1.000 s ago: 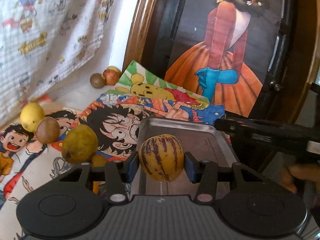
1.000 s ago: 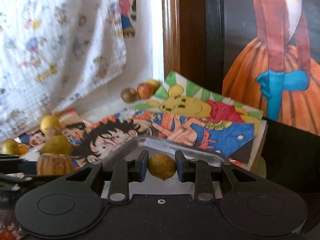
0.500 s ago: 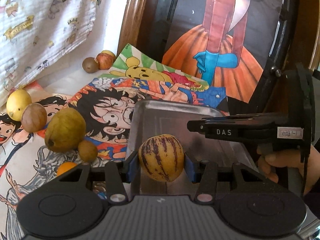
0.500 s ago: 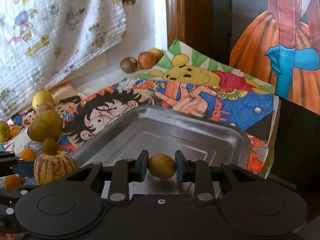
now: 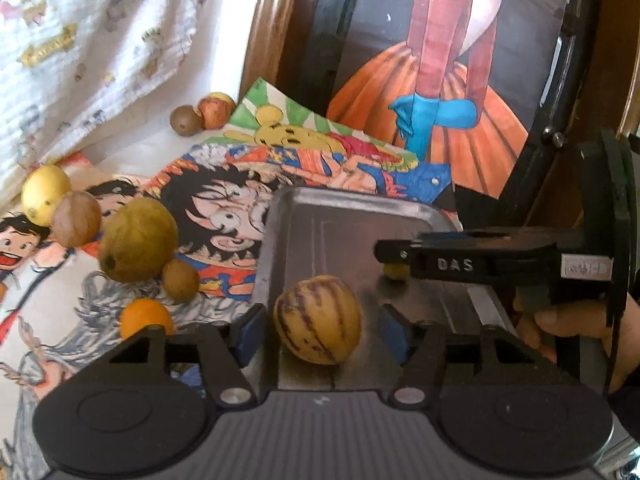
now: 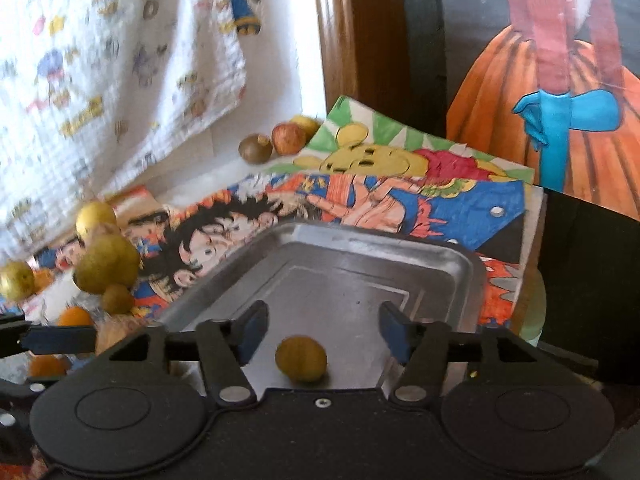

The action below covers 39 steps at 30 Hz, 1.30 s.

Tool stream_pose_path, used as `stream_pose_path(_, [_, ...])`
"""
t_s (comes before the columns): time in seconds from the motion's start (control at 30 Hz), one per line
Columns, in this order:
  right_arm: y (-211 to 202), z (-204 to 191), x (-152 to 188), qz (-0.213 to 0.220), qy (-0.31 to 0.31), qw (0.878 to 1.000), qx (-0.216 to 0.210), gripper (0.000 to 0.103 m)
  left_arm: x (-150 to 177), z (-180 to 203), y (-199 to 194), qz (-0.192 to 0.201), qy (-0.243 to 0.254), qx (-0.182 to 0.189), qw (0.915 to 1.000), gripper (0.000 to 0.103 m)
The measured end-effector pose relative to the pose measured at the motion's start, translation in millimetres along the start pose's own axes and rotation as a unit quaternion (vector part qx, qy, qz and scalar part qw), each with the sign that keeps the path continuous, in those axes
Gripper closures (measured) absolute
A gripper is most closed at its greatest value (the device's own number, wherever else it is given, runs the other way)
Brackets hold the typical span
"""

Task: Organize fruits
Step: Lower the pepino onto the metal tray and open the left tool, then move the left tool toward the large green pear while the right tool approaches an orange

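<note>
We see the left hand-held gripper [image 5: 320, 336] with its jaws opening: the blue pads [image 5: 250, 332] stand clear on either side of a striped yellow fruit [image 5: 317, 325], which sits on the metal tray [image 5: 344, 216] between them, touched by neither. Our right hand-held gripper [image 6: 322, 334] is likewise opening, its pads apart from a small round greenish-yellow fruit [image 6: 301, 359] that lies on the tray [image 6: 360, 276] between and a little nearer than the fingertips. In the left wrist view that same gripper [image 5: 394, 249] reaches in from the right, a hand [image 5: 576, 328] gripping its handle, with the small fruit [image 5: 394, 270] just under its tip.

Left of the tray, on colourful cartoon drawings [image 5: 224, 200] spread over the desk, we count a cluster of loose fruit: a large green one [image 5: 138, 234], a small brown one [image 5: 180, 280] touching it, an orange one [image 5: 146, 316], a brown one [image 5: 76, 218] and a yellow one [image 5: 45, 194]. Farther back, by the wooden frame [image 5: 268, 28], a brown fruit [image 5: 185, 120] rests beside a reddish one [image 5: 216, 112]. A printed cloth [image 5: 100, 52] hangs behind, and a painting of a figure in an orange skirt [image 5: 440, 80] leans at the rear.
</note>
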State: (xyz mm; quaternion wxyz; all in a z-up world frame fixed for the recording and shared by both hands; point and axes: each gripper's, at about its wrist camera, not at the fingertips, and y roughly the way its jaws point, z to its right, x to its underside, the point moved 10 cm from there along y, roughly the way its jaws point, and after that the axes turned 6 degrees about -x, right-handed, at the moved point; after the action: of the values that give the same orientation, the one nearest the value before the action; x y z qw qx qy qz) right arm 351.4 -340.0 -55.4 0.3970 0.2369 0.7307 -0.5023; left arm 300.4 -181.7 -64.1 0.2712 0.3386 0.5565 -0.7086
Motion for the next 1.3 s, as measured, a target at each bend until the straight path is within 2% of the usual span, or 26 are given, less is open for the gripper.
stream_pose_path(0.3, [-52, -22, -2, 0.049, 0.003, 0.999, -0.003, 0.009, -2, -21, -48, 0.041, -0.038, -0.026, 0.9981, 0.013])
stream_pose_path(0.4, [-72, -37, -1, 0.064, -0.005, 0.998, -0.007, 0.003, -3, -30, -65, 0.055, -0.054, -0.044, 0.9961, 0.003])
stream_pose_path(0.47, [-86, -46, 0, 0.077, -0.010, 0.997, -0.006, 0.001, -3, -35, -76, 0.064, -0.058, -0.053, 0.9949, 0.002])
stream_pose_path(0.8, [-144, -88, 22, 0.116, -0.023, 0.993, 0.018, 0.001, 9, -52, -124, 0.094, -0.057, -0.091, 0.9898, 0.001])
stream_pose_path(1.03, [-162, -107, 49, 0.119, -0.001, 0.992, 0.039, 0.001, 23, -66, -148, 0.108, -0.059, -0.097, 0.9877, 0.000])
stream_pose_path(1.3, [-166, -128, 82, 0.105, 0.021, 0.993, 0.056, 0.001, 47, -86, -158, 0.097, -0.066, -0.106, 0.9874, 0.000])
